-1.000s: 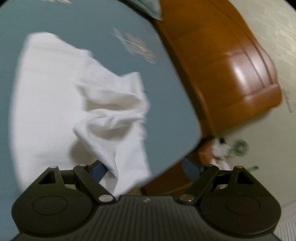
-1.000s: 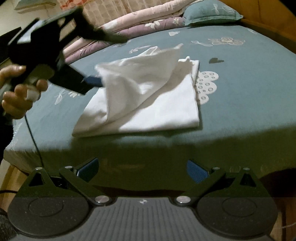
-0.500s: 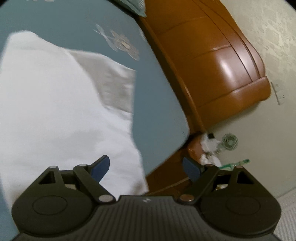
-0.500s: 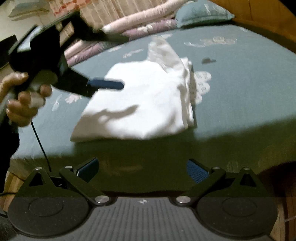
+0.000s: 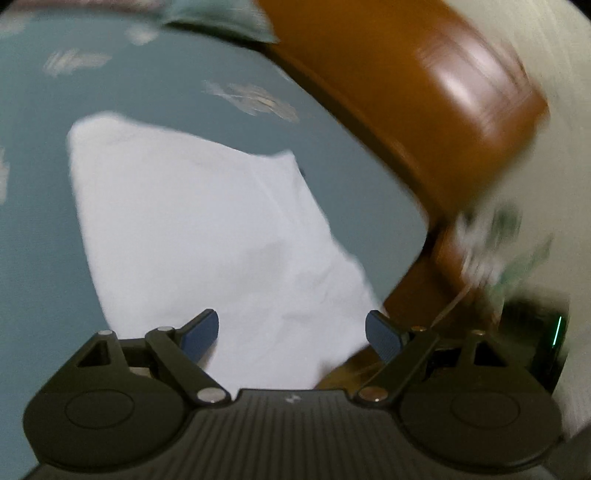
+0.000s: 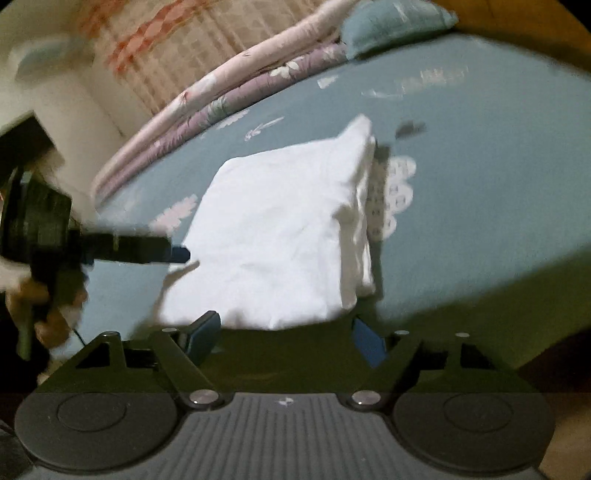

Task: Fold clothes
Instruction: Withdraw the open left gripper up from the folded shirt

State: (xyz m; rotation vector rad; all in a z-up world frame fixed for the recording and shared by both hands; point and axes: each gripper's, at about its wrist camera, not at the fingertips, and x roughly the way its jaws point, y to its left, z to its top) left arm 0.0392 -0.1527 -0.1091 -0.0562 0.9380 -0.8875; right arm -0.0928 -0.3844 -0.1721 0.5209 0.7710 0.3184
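Observation:
A white garment [image 6: 280, 229] lies folded flat on the teal bed sheet [image 6: 480, 192], with stacked layers along its right edge. My right gripper [image 6: 286, 334] hangs just short of its near edge. Its jaws are closing, with nothing between them. In the left wrist view the same white garment [image 5: 207, 236] spreads out in front of my left gripper [image 5: 291, 332], which is open and hovers over the near corner without pinching cloth. Seen from the right wrist, my left gripper [image 6: 179, 254] points at the garment's left edge, with a person's hand [image 6: 48, 310] holding it.
A wooden bed frame [image 5: 424, 110] curves round the mattress, with blurred small things [image 5: 491, 240] on a stand beyond it. Rolled quilts [image 6: 229, 92] and a teal pillow [image 6: 391, 22] lie at the far side. The mattress's near edge [image 6: 461, 317] falls into shadow.
The cloth flap that stood raised by the left gripper has dropped flat onto the garment. The left gripper has drawn back to the left edge. The right gripper has come closer, jaws narrower.

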